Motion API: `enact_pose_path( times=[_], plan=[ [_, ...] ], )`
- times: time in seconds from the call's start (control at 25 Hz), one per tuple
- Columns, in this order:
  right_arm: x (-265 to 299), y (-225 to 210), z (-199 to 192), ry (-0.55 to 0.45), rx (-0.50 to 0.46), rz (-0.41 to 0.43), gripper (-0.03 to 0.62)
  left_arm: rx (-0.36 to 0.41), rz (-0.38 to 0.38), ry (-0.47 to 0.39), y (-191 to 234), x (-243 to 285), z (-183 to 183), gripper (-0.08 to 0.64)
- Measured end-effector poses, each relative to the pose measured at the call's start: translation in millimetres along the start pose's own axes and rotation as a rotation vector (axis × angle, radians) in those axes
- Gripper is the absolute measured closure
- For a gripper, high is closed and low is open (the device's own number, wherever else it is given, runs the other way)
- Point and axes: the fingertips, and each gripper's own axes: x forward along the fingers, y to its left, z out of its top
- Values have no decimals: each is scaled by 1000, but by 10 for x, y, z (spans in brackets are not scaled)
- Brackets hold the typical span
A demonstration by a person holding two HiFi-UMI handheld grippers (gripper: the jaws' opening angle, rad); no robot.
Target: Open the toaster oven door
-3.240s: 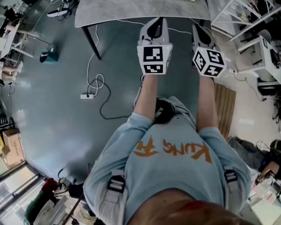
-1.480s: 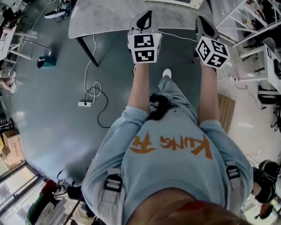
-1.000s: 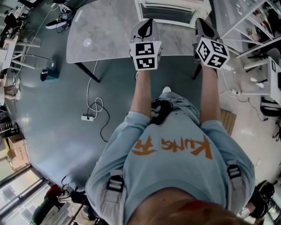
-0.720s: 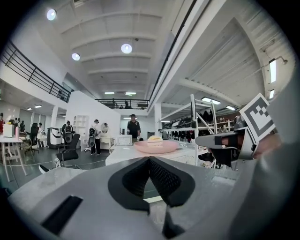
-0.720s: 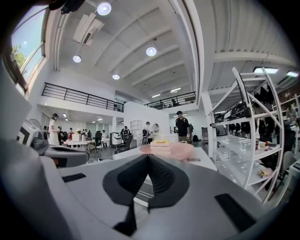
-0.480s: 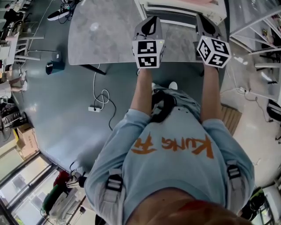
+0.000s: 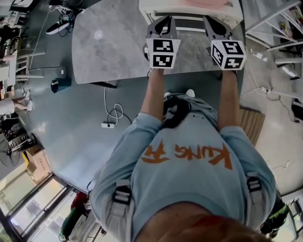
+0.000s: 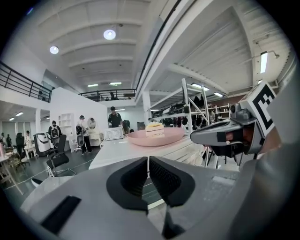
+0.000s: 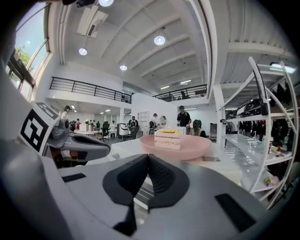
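Observation:
A white toaster oven (image 7: 185, 13) stands at the far edge of a grey marble table (image 7: 109, 42), its door shut as far as the head view shows. On top of it sits a pink plate (image 9: 180, 144) with a layered slice of cake (image 9: 168, 133). My left gripper (image 7: 161, 21) and right gripper (image 7: 211, 21) hover side by side just before the oven's front, a little apart from it. Both are shut with nothing between the pads (image 8: 148, 161) (image 9: 148, 160). The oven top (image 8: 117, 150) and the plate (image 8: 157, 136) fill the middle of the left gripper view.
A power strip with a coiled cable (image 7: 110, 124) lies on the floor left of the person. White shelving (image 7: 277, 21) stands to the right, with a wooden pallet (image 7: 251, 127) on the floor beside it. Several people (image 8: 112, 117) stand far behind the oven.
The person has walked up to the table; it and the oven have slid into the head view. Both grippers now reach over the table towards the oven, still shut.

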Motion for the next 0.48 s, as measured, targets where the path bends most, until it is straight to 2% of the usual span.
enact_pose_path(
  times=[0.16,0.32,0.48],
  plan=[
    [43,-93,-19,34,-56,-21,592,80,-69,61,-73,144,-92,557],
    [67,-107,-32,91,-118,0,575,184,-122,121,-80,229,-154,554],
    [104,14,-140,151,-202,58,539,288,-203,163,-172,277,-233,464]
  ],
)
